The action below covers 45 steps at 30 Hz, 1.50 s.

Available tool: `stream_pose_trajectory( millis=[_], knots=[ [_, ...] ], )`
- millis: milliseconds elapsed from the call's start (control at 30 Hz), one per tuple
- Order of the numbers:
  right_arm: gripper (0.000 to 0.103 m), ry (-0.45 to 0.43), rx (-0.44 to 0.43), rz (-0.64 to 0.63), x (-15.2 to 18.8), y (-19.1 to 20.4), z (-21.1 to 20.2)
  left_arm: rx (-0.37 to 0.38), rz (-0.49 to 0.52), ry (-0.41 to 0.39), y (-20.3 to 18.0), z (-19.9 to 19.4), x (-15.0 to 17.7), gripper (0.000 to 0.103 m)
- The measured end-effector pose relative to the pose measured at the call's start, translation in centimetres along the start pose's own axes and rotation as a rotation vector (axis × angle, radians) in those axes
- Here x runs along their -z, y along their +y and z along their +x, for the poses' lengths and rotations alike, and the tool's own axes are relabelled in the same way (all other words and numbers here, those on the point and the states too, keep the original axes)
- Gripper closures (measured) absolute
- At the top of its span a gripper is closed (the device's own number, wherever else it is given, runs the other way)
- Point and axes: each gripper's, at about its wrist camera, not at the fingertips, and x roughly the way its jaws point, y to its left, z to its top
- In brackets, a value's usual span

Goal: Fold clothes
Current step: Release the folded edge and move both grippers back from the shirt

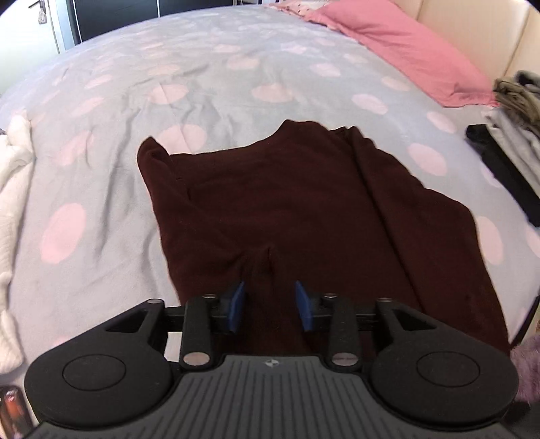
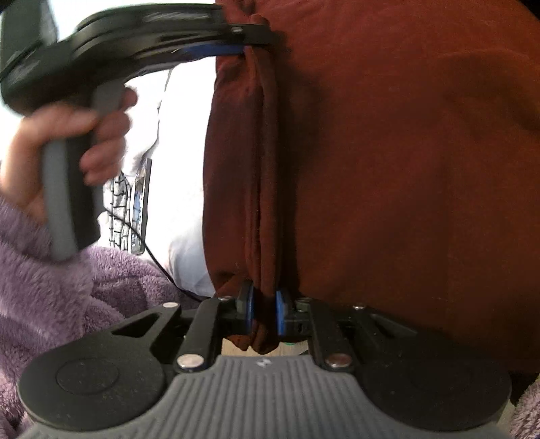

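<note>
Left wrist view: the dark maroon knit garment [image 1: 270,209] lies spread on the pale blue bedcover with pink spots [image 1: 135,84], its near edge running under the tool.
Hidden or cut off: the garment's nearest part is covered by the left gripper [image 1: 270,300]; a stack of grey and black folded clothes [image 1: 509,135] is cut by the right edge; white cloth [image 1: 13,169] is cut by the left edge.
Hard to make out: in the right wrist view the hand [image 2: 67,152] and its grey handle are blurred, and the garment fills most of the picture.
Surface and room: a pink pillow [image 1: 405,47] lies at the far right of the bed, against a cream headboard [image 1: 472,27]; a fluffy lilac sleeve [image 2: 50,287] shows below the hand.
Left gripper: its 2 blue pads [image 1: 238,300] stand apart with a raised fold of fabric between them, not pressed.
Right gripper [image 2: 265,310]: nearly closed, its 2 blue pads pinching a bunched edge of the maroon garment [image 2: 388,169], which runs taut up to the other tool.
</note>
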Motion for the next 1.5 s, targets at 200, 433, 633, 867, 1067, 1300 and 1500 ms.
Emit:
stream_pose_trajectory(
  millis=[200,433,633,867,1067,1300,1500],
  knots=[
    [0.088,-0.011,0.017,-0.009,0.2,0.2,-0.5,0.027,0.097,0.011,-0.9,-4.1,4.1,0.07],
    [0.085,-0.027,0.1,-0.083,0.1,2.3,-0.5,0.07,0.297,0.084,-3.1,-8.2,11.3,0.07],
    [0.07,-0.036,0.143,-0.106,0.2,4.0,-0.2,0.024,0.432,0.155,-5.1,-7.6,16.5,0.07],
    [0.067,-0.043,0.143,-0.078,0.2,4.8,-0.3,0.036,0.46,0.091,-5.8,-7.3,17.0,0.097],
    [0.09,-0.058,0.132,-0.096,0.1,5.5,-1.0,0.1,0.528,0.072,-6.5,-8.6,17.4,0.1],
    [0.091,-0.011,0.189,-0.115,-0.3,6.0,0.1,0.126,0.572,0.216,-7.0,-6.8,18.1,0.103],
    [0.072,0.0,0.259,-0.166,-0.3,6.9,-0.7,0.134,0.445,0.116,-5.3,-8.7,15.2,0.103]
  ],
)
